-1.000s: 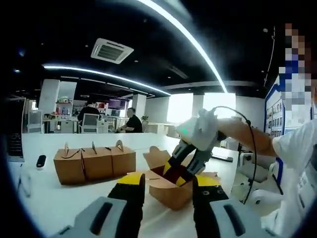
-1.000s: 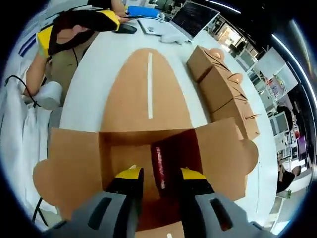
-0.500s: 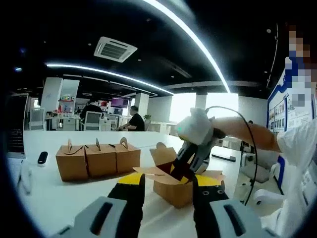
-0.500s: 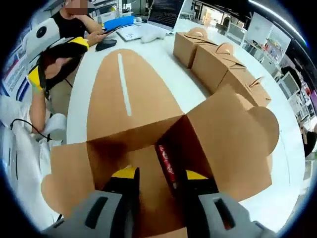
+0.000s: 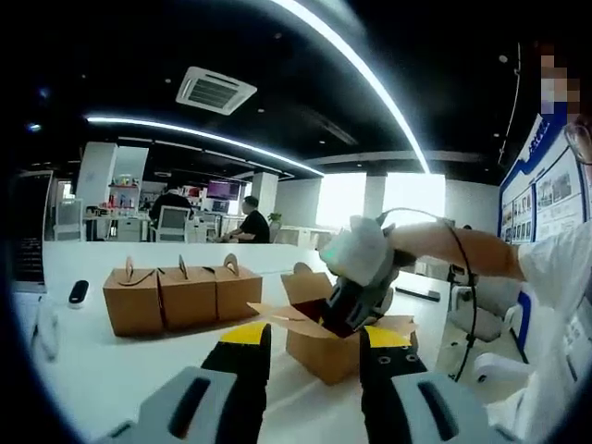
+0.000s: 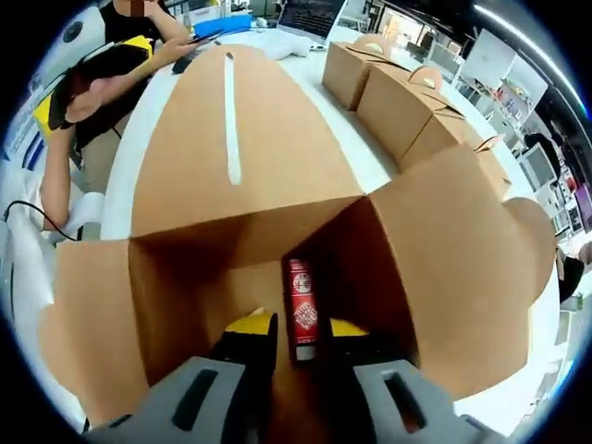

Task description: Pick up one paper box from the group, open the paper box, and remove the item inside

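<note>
- Office surroundings are seen in the left gripper view: a dark ceiling with strip lights and a ceiling air vent [image 5: 214, 91], and a white table [image 5: 83, 365] on which the work is done.
- Three closed boxes [image 5: 178, 298] are counted, standing touching in one row; the same row is seen in the right gripper view [image 6: 404, 109].
- One open paper box [image 5: 326, 344] stands on the table beside the row, all flaps spread outward.
- One red item [image 6: 301, 310], a slim elongated pack, lies inside the open paper box [image 6: 231, 176] on its floor. Its long axis runs along the line of the jaws, pointing away from the camera. White markings are printed on it; they cannot be read.
- Two seated people [image 5: 250, 227] are seen at far desks.
- Right gripper [image 6: 298, 331]: inside the box, jaws set closely on either side of the item's near end; whether it is gripped cannot be told.
- Left gripper [image 5: 313, 340]: held short of the box, jaws apart, nothing between them.
</note>
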Tool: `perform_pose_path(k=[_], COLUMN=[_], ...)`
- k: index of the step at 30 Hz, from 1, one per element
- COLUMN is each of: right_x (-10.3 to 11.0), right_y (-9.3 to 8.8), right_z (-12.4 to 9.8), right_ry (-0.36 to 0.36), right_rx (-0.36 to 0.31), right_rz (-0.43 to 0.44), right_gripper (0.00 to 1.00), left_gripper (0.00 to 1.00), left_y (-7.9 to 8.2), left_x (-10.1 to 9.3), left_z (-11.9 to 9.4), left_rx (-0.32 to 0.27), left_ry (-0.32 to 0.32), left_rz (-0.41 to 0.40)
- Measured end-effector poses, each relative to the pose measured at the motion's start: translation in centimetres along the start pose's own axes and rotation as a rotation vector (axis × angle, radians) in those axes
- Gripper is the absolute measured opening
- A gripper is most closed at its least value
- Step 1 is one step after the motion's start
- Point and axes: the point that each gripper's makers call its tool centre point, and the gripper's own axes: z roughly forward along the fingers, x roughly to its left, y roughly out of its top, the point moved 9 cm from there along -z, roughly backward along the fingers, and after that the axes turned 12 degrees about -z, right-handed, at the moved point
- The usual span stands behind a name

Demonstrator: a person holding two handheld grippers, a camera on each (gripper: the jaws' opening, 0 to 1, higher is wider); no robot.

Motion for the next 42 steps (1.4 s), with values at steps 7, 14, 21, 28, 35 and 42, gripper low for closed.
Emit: perform_pose_path(k=[7, 14, 21, 28, 35, 42], right_x=[0.1, 0.5, 0.5, 0.6, 0.2, -1.1], right_y=[0.1, 0.3, 0.6, 0.6, 0.7, 1.1], right_z=[0.1, 0.2, 0.3, 0.3, 0.3, -1.0], right_ry=[0.007, 0.025, 0.023, 0.026, -0.009, -0.043], right_rx=[-0.001, 0.007, 0.028, 0.031, 0.052, 0.04], right_rz=[0.0, -0.007, -0.02, -0.036, -0.094, -0.09], right_gripper=[0.19, 0.14, 0.13, 0.12, 0.12, 0.12], left_gripper=[0.4, 0.4, 0.4, 0.4, 0.4, 0.4], left_y=[-0.3, -0.6, -0.9, -1.0, -0.9, -0.8], left_x=[-0.3, -0.3, -0.7, -0.7, -0.6, -0.7], left_z=[0.2, 0.4, 0.5, 0.3, 0.4, 0.3], left_rx=[0.012, 0.032, 0.049, 0.043, 0.04, 0.039], left_ry=[-0.014, -0.021, -0.035, -0.029, -0.028, -0.034], left_rz=[0.007, 0.011, 0.019, 0.021, 0.019, 0.02])
